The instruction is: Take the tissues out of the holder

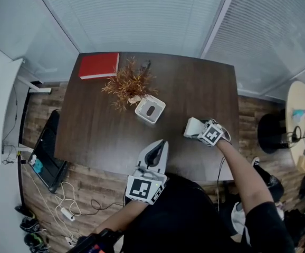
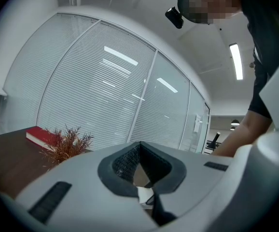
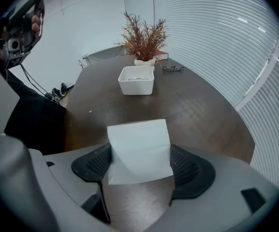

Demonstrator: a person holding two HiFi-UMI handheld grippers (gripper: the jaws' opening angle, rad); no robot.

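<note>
Only the right gripper view shows the tissue (image 3: 138,149) well: a thin white square, folded flat, pinched at both sides by the bumpy black pads of the right gripper (image 3: 142,164), spread wide over the dark wooden surface (image 3: 197,110). The left gripper (image 2: 140,153) is closed, pad on pad. Farther off sits the square white holder (image 3: 136,79), then a dry brown plant (image 3: 143,37) and, in the head view, a flat red book (image 1: 98,65)

No text, label, brand, number or sign can be read anywhere.
</note>
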